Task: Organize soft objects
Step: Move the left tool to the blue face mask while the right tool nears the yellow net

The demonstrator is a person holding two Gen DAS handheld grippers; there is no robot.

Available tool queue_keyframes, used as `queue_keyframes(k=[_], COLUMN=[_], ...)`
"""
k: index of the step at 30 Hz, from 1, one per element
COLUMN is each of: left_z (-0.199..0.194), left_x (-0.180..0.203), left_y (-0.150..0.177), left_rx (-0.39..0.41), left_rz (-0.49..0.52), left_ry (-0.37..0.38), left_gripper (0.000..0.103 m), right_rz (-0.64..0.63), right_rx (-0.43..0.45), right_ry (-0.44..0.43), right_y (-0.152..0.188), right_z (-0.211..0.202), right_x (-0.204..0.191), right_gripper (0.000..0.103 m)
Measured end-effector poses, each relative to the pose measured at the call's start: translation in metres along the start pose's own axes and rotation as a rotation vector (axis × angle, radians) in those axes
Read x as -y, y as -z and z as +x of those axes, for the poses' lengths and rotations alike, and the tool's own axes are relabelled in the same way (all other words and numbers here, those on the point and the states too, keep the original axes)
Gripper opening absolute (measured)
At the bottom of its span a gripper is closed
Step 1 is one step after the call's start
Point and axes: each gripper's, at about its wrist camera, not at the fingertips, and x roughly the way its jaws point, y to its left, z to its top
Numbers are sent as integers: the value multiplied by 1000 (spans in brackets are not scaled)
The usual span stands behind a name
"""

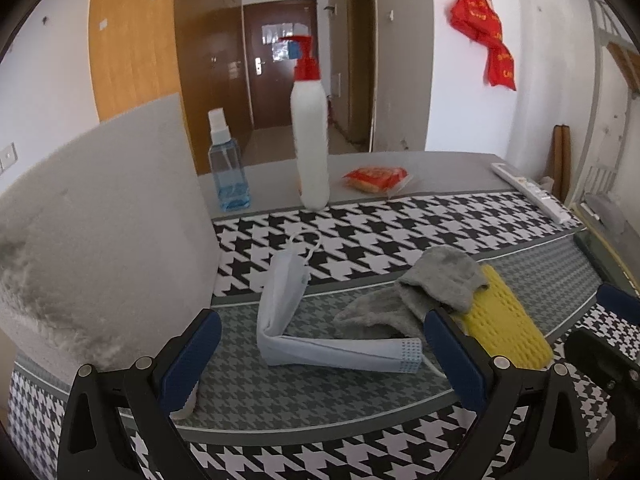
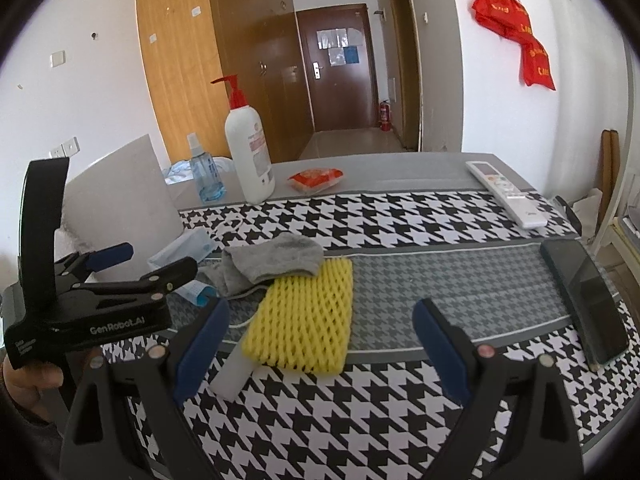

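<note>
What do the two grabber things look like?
Both are black plastic with two long fingers, blue ribbed pads on the inner sides and small round silver bolts. The left gripper has a tall black handle and white "GenRobot.AI" lettering, seen from the right wrist view. The right gripper looks the same.

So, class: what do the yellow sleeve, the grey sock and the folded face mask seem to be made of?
Yellow sleeve: likely foam netting, matte, with an open diamond mesh. Grey sock: apparently knitted fabric, fuzzy and limp. Face mask: probably non-woven fabric, smooth pale blue, with an embossed dotted edge.
</note>
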Motion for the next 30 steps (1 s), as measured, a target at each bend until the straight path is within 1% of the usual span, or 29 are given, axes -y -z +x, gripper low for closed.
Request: queue_keyframes(k=[3,7,9,11,13,16,18,20,22,23,24,26,27,29,30], left_z=[1,2,4,7,13,20,23,26,29,32,34,34,33,33,32], left_x=[-6,-13,-16,-17,-17,-17,-19,-22,-23,-25,-25,-28,-29,-30,-31], left_y=[1,0,0,1,2,5,7,9,11,13,13,15,15,17,17], left_rx=[-6,-11,-21,-38,-76,-107,-123,-140,-163,-181,-188,-188,-187,-186,-182], left_rz=[-17,-44,-57,-62,-72,-77,-94,-108,-120,-130,-136,-147,-152,-155,-155], left_ry=[-5,-33,-45,-45,-15,-14,1,21,40,50,55,62,66,74,78], left_gripper=[101,101,99,93,82,74,72,67,57,54,48,43,39,35,30], right_rz=[1,-1,2,-1,-2,-9,-12,-13,-18,-21,-25,-26,-26,-31,-34], right_rx=[1,-8,-16,-20,-22,-28,-31,-35,-43,-47,-53,-63,-68,-81,-87], right_ry=[-1,5,3,4,2,1,4,5,8,10,13,18,20,30,37], right_y=[0,-1,-2,-2,-2,-1,-1,-2,-1,-1,-1,-1,0,0,0], right_z=[-1,2,4,6,6,8,9,11,13,14,16,18,19,23,25], right_x=[1,1,2,1,0,-1,-3,-3,-4,-5,-5,-4,-4,-5,-5], right_gripper=[95,95,95,95,95,95,95,95,95,95,95,95,95,95,95])
